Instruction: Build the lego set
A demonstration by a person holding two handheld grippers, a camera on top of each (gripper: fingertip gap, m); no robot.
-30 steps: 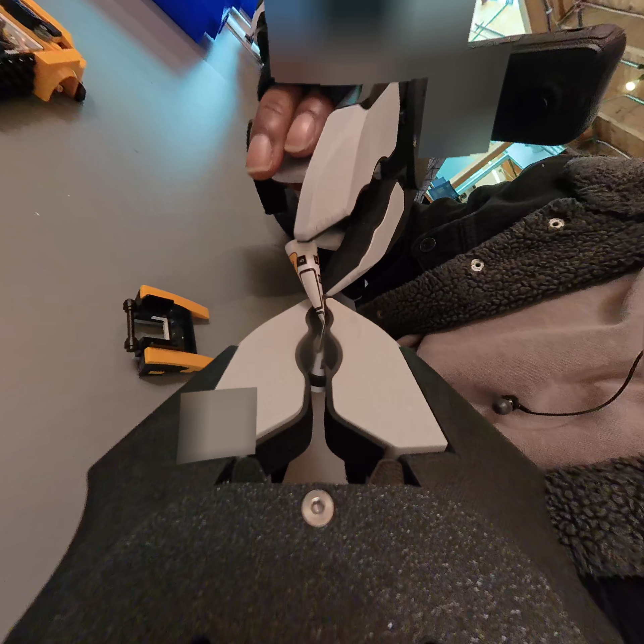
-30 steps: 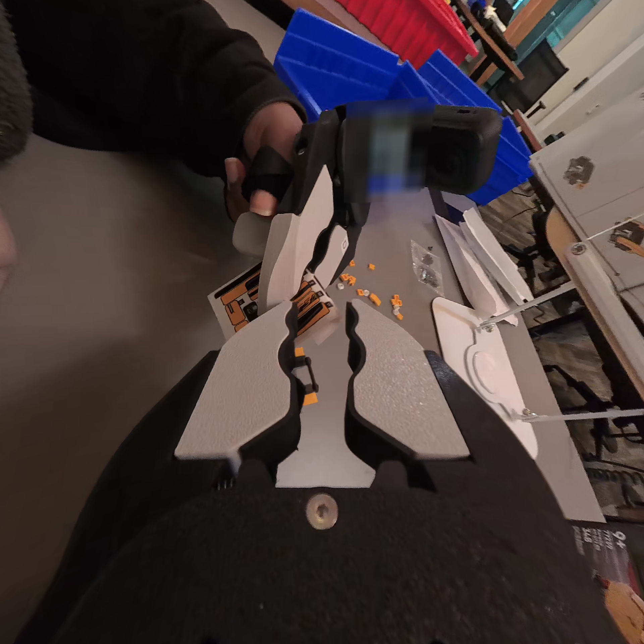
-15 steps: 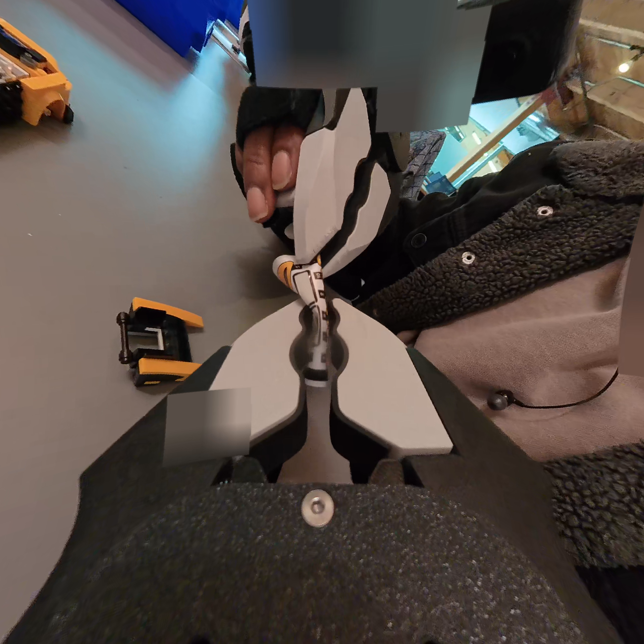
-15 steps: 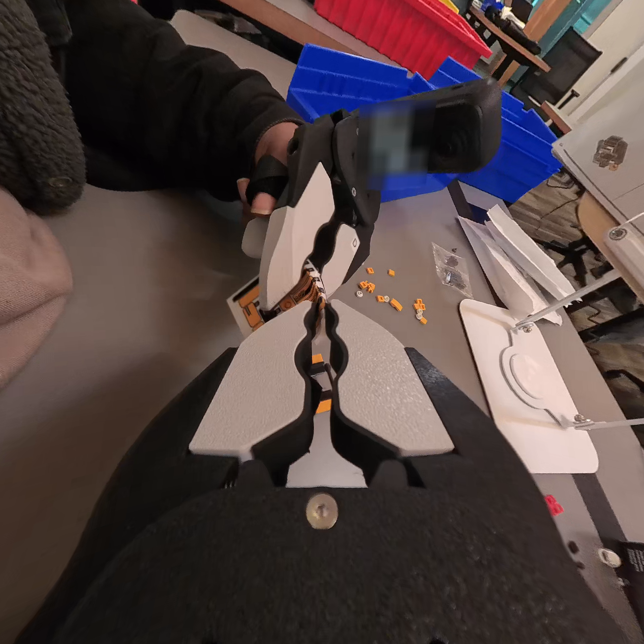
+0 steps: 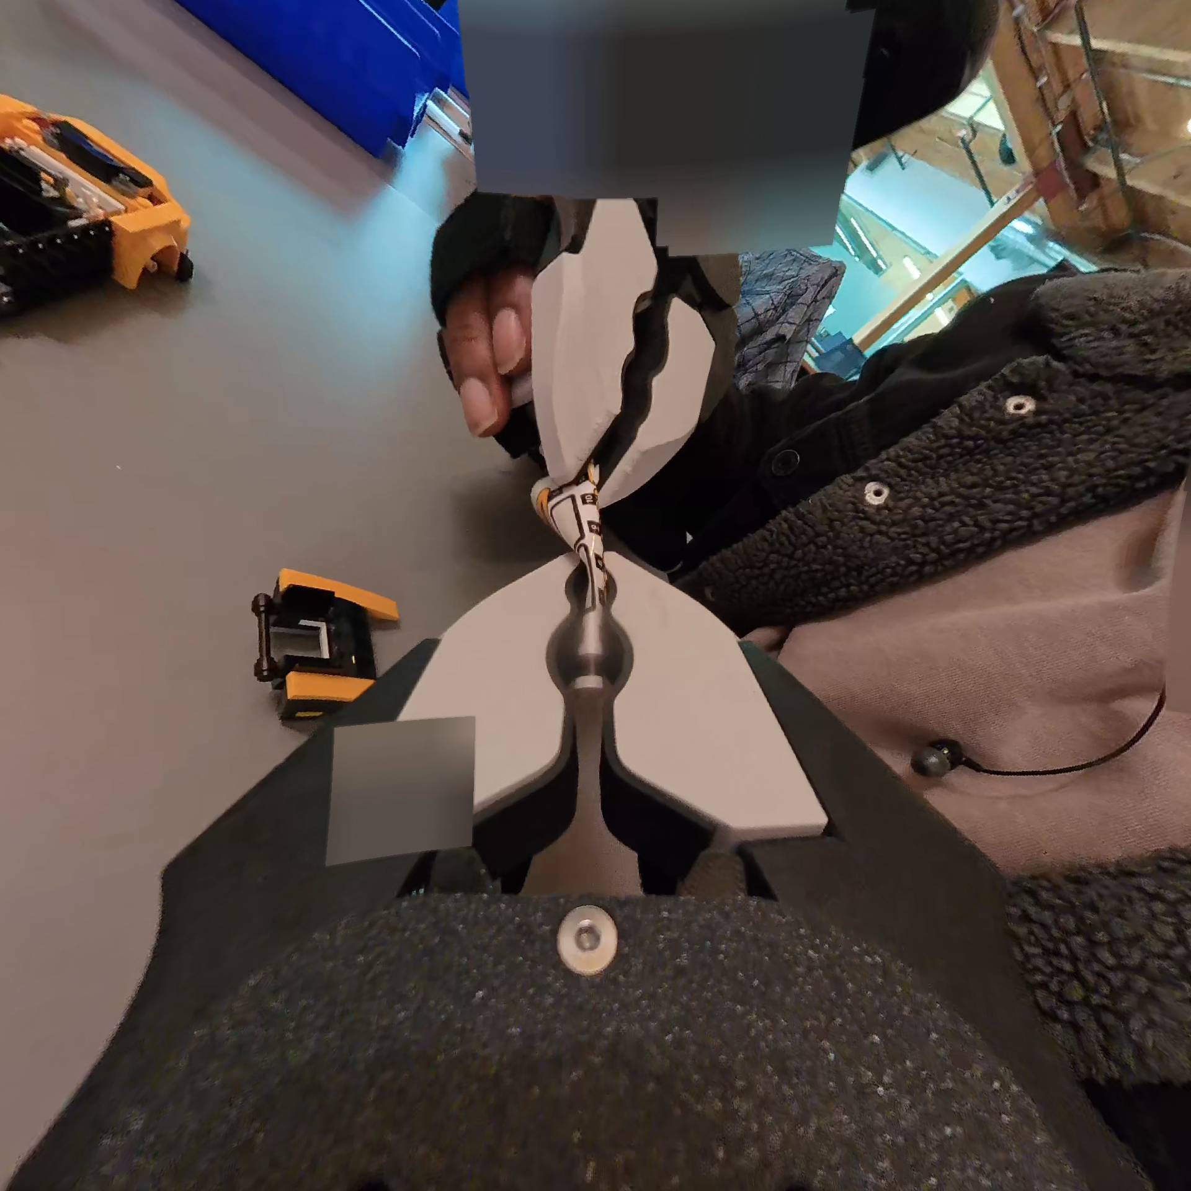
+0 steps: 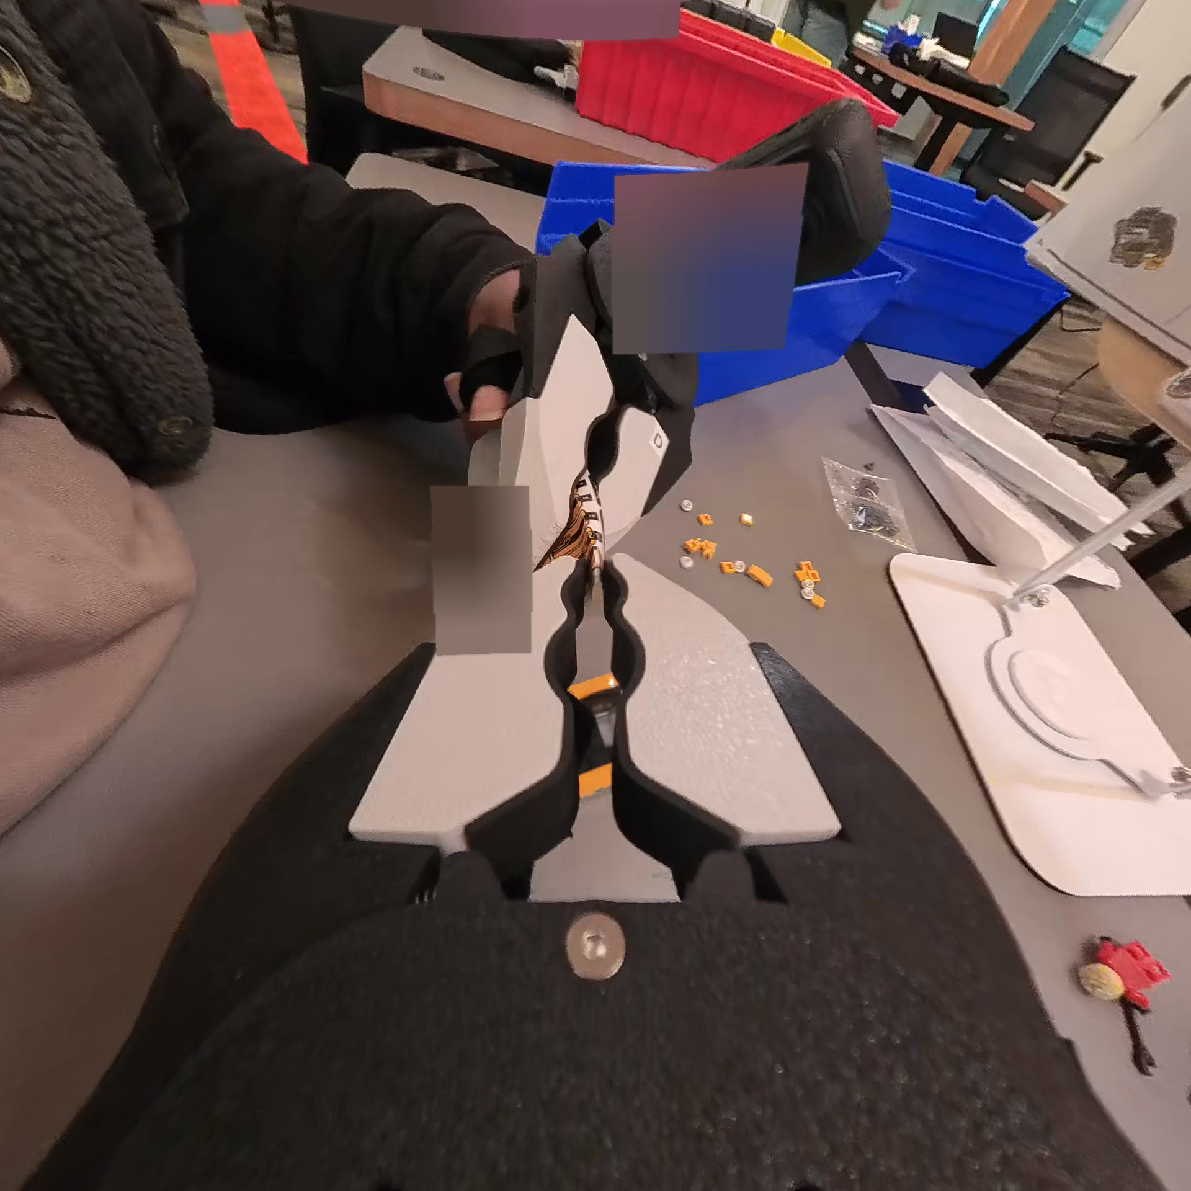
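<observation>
The left gripper (image 5: 590, 573) has its two grey fingers pressed together at the tips, and between them it pinches one end of a sticker sheet (image 5: 580, 522), a narrow strip of white paper printed in orange and black. The right gripper (image 6: 596, 570) is closed in the same way on the other end of that strip, so the two tools meet tip to tip with only the paper between them. In the left wrist view the right gripper comes down from above, a hand (image 5: 486, 351) with a dark sleeve holding it.

The sticker sheet is held up in the air above the grey table (image 5: 193, 451), not lying on it. Its long axis runs from one pair of tips to the other, and the strip is twisted and crumpled a little in the middle. The jaws are shut only at the tips; further back the wavy gap between the fingers stays open.

On the table below, just beside the left gripper, sits a small black and orange lego part (image 5: 316, 644). Farther away, at the table edge, stands a bigger orange and black lego vehicle (image 5: 84, 206). In the right wrist view, loose orange lego pieces (image 6: 754, 561) lie scattered behind the tools, with a small clear bag (image 6: 867, 496), a white tray (image 6: 1044, 722) and blue bins (image 6: 934, 290) beyond.
</observation>
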